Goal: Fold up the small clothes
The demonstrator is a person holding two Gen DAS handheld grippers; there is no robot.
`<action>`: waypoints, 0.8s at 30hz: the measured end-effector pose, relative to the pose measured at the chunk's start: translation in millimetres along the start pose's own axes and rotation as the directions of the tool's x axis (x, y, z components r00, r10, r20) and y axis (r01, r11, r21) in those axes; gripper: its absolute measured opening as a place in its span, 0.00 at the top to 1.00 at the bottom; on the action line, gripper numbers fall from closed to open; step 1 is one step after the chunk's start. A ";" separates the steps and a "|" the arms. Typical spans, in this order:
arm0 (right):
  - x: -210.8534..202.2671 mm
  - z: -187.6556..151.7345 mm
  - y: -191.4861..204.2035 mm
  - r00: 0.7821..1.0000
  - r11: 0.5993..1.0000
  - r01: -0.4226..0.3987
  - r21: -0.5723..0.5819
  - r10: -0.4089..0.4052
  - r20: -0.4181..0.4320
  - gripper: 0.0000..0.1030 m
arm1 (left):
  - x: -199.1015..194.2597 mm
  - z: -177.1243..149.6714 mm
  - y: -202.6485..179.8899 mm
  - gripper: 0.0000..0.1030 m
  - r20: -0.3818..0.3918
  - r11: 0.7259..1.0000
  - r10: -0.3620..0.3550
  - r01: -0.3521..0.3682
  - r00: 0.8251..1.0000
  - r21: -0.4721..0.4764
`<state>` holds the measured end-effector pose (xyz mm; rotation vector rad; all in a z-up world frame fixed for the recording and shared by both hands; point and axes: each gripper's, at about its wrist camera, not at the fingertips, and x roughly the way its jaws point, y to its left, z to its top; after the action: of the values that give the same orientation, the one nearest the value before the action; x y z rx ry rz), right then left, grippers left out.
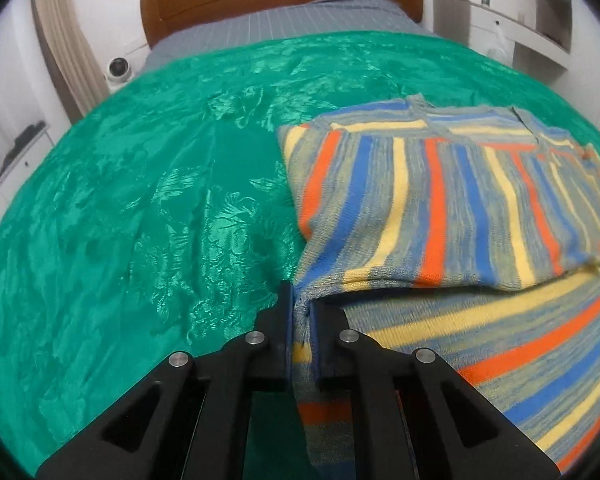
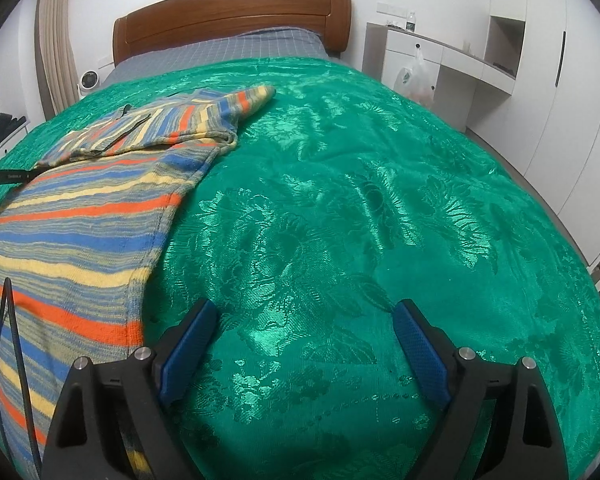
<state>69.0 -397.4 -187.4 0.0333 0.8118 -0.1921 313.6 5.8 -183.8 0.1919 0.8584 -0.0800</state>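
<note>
A striped knit sweater (image 1: pixel 440 200) in orange, blue, yellow and grey lies on the green bedspread (image 1: pixel 140 200), its upper part and sleeves folded over the body. My left gripper (image 1: pixel 301 308) is shut on the sweater's left edge at the bend of the fold. In the right wrist view the sweater (image 2: pixel 80 220) lies to the left, one sleeve end reaching toward the headboard. My right gripper (image 2: pixel 304 320) is open and empty over bare bedspread (image 2: pixel 360 200), just right of the sweater's lower edge.
A wooden headboard (image 2: pixel 228 8) and grey checked sheet (image 2: pixel 240 48) are at the far end. White cabinets (image 2: pixel 540 100) and a hanging plastic bag (image 2: pixel 412 76) stand to the right. A small white camera (image 1: pixel 118 68) sits left of the bed.
</note>
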 end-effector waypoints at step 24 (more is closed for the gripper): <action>-11.1 30.2 -37.2 0.999 0.999 0.023 -0.041 -0.022 0.038 0.11 | -88.0 -123.9 90.8 0.00 -0.040 0.984 0.032 -0.038 0.999 -0.173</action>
<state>76.4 -435.3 -156.8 -0.0187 0.7791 -0.1967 177.4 118.9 -183.8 0.0452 0.8940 0.0312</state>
